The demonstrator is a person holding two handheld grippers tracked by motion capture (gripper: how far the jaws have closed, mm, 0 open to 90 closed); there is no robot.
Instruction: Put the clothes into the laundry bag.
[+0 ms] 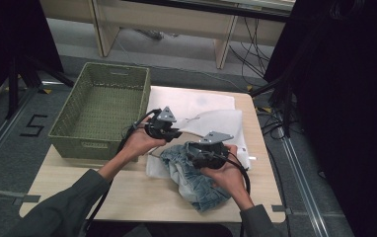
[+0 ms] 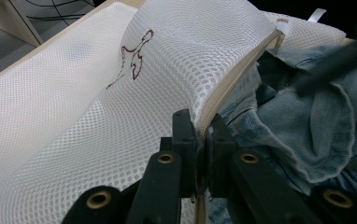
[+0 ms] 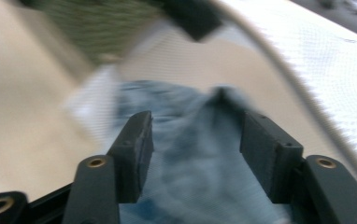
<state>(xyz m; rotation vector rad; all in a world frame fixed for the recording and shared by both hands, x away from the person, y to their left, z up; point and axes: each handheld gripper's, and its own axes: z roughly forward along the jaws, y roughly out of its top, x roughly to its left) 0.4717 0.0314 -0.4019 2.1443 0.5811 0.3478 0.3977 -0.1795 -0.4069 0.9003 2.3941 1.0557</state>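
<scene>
Your left tongs (image 2: 203,140) are clamped tight on the zipper edge of the white mesh bag (image 2: 120,102), holding that edge lifted above the tabletop (image 1: 127,192), with the green basket (image 1: 100,111) off to their left. Just to the right of that held edge, the blue denim garment (image 1: 196,180) lies bunched at the bag's mouth, partly under the raised mesh. Your right tongs (image 3: 195,140) stand apart with the denim lying between and below them, their pads not pressing it, though that view is blurred.
</scene>
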